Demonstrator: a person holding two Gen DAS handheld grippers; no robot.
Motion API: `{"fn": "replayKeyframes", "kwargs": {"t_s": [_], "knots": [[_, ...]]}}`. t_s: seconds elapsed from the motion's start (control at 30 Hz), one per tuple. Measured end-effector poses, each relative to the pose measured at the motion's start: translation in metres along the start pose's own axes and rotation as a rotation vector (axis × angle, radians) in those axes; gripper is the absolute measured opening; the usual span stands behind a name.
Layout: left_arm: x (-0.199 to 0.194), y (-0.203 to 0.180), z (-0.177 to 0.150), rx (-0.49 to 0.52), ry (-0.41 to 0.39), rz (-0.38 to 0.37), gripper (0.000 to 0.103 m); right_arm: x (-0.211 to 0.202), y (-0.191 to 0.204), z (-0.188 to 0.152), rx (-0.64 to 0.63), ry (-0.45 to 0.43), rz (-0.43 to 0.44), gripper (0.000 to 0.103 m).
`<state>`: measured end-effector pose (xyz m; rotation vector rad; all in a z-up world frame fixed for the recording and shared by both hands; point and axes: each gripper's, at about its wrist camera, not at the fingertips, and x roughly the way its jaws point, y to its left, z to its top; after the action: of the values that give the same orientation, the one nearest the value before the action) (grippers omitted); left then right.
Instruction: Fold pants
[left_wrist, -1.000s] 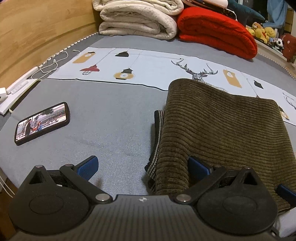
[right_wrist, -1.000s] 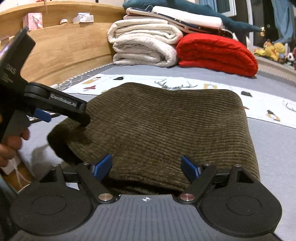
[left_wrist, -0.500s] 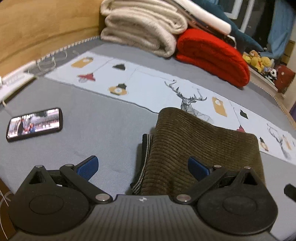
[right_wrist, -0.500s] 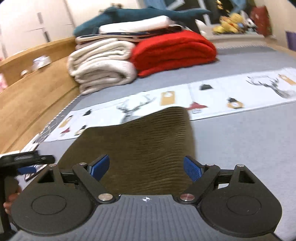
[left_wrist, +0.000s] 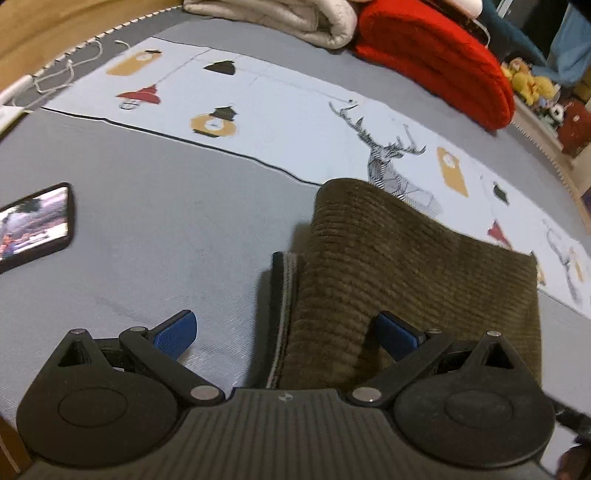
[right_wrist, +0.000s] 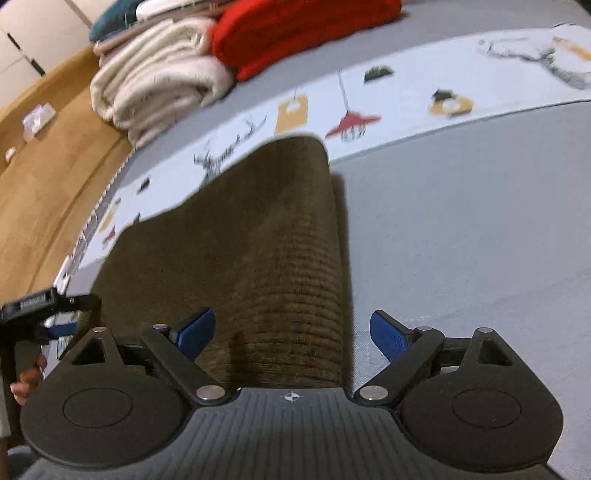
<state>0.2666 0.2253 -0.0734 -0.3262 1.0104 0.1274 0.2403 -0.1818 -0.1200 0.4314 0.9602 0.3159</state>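
Note:
The folded brown corduroy pants (left_wrist: 406, 266) lie flat on the grey bed, their striped waistband edge (left_wrist: 286, 295) showing on the left side. My left gripper (left_wrist: 286, 334) is open, hovering at that left edge; the edge lies between the blue pads (left_wrist: 175, 334) without being pressed. In the right wrist view the pants (right_wrist: 258, 240) stretch away from me. My right gripper (right_wrist: 291, 334) straddles their right edge, its jaws opening, and its pads (right_wrist: 388, 334) do not touch the cloth. A hand (right_wrist: 27, 380) with the left gripper shows at far left.
A phone (left_wrist: 33, 225) with a lit screen lies on the bed to the left. Folded cream blankets (right_wrist: 159, 85) and a red one (left_wrist: 436, 55) are stacked at the head of the bed. A printed sheet strip (left_wrist: 280, 103) runs behind the pants. A wooden headboard (right_wrist: 44, 192) bounds the left side.
Both grippers drew back from the pants and turned. The left one left the top of the pants for their left edge. The right one rolled and shifted over the right edge.

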Motion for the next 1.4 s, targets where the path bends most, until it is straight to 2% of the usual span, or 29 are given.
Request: {"fn": "replayKeyframes", "kwargs": {"t_s": [0.13,0.2,0.27,0.47,0.83,0.87,0.93,1.0,1.07,1.17,1.27,1.33,1.4], "knots": [[0.011,-0.008,0.002,0.055,0.038,-0.023,0.103,0.025,0.002,0.0,-0.038,0.063,0.027,0.092],[0.02,-0.012,0.0,0.089,0.069,-0.031,0.103,0.033,0.004,0.0,-0.057,0.059,0.056,0.102],[0.027,-0.015,-0.002,0.103,0.086,-0.042,0.103,0.037,0.009,0.002,-0.092,0.056,0.07,0.102],[0.041,-0.012,0.0,0.05,0.134,-0.082,0.103,0.045,0.008,0.011,-0.088,0.062,0.106,0.103],[0.042,-0.016,-0.002,0.058,0.127,-0.079,0.103,0.048,0.014,0.011,-0.121,0.067,0.086,0.103],[0.042,-0.017,-0.001,0.06,0.126,-0.078,0.103,0.048,0.014,0.01,-0.123,0.065,0.08,0.102],[0.04,-0.02,0.0,0.075,0.122,-0.069,0.103,0.046,0.017,0.009,-0.133,0.047,0.047,0.094],[0.037,-0.024,0.0,0.106,0.106,-0.061,0.101,0.044,0.019,0.007,-0.149,0.029,0.034,0.079],[0.034,-0.026,0.001,0.121,0.091,-0.101,0.086,0.042,0.02,0.006,-0.153,0.012,0.034,0.071],[0.033,-0.022,0.001,0.089,0.083,-0.116,0.079,0.039,0.021,0.005,-0.162,-0.013,0.053,0.053],[0.032,-0.022,-0.001,0.094,0.063,-0.121,0.077,0.041,0.017,0.005,-0.112,-0.021,0.06,0.053],[0.032,-0.022,-0.003,0.099,0.053,-0.118,0.077,0.043,0.013,0.004,-0.072,-0.023,0.065,0.058],[0.032,-0.022,-0.004,0.095,0.052,-0.12,0.077,0.049,0.007,0.007,-0.018,-0.001,0.09,0.068]]}}
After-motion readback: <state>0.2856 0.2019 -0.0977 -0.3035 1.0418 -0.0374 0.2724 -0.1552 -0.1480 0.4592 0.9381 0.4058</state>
